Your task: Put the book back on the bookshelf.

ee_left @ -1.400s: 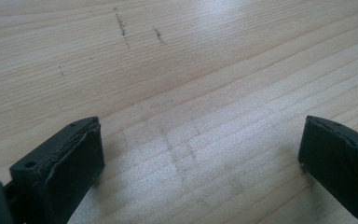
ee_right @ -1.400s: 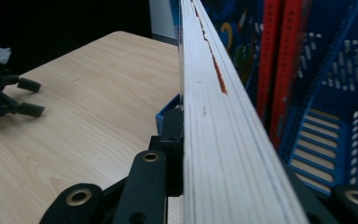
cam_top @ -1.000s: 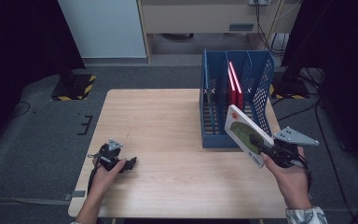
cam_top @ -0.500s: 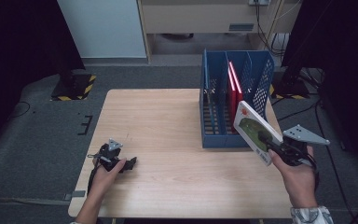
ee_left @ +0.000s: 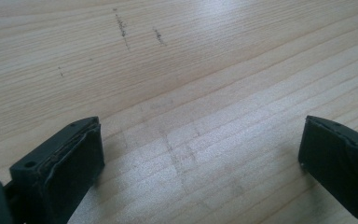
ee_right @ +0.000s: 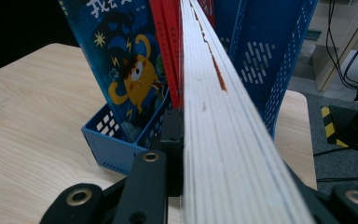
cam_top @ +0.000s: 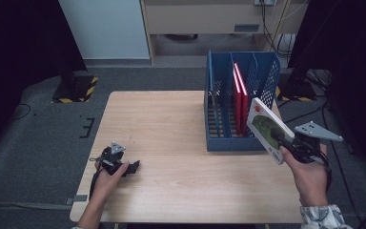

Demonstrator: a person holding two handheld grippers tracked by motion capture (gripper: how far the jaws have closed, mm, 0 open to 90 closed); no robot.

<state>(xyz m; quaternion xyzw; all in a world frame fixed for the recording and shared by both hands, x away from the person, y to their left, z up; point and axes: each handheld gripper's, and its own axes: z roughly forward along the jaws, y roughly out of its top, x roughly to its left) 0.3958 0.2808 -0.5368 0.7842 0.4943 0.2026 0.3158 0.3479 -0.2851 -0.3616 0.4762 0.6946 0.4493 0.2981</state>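
My right gripper [cam_top: 283, 139] is shut on a thin book [cam_top: 265, 128] with a white and green cover, held tilted just right of the blue slotted rack [cam_top: 219, 138] near its front corner. In the right gripper view the book's page edge [ee_right: 214, 116] runs straight ahead toward the rack [ee_right: 261, 60]; one black jaw presses its left side and the other is hidden behind it. The rack holds red books [cam_top: 240, 93] and a blue book with a yellow cartoon creature [ee_right: 121, 70]. My left gripper [cam_top: 132, 167] rests open on the table at the front left, bare wood between its jaws [ee_left: 200, 158].
The wooden table [cam_top: 162, 119] carries the rack at its back right. Beyond the right edge are black stands and cables on the floor [cam_top: 314, 81]. A cabinet [cam_top: 105, 28] and a shelf unit stand behind the table.
The right hand has carried the book slightly to the right and farther from me, beside the rack. The left hand and gripper have not moved.
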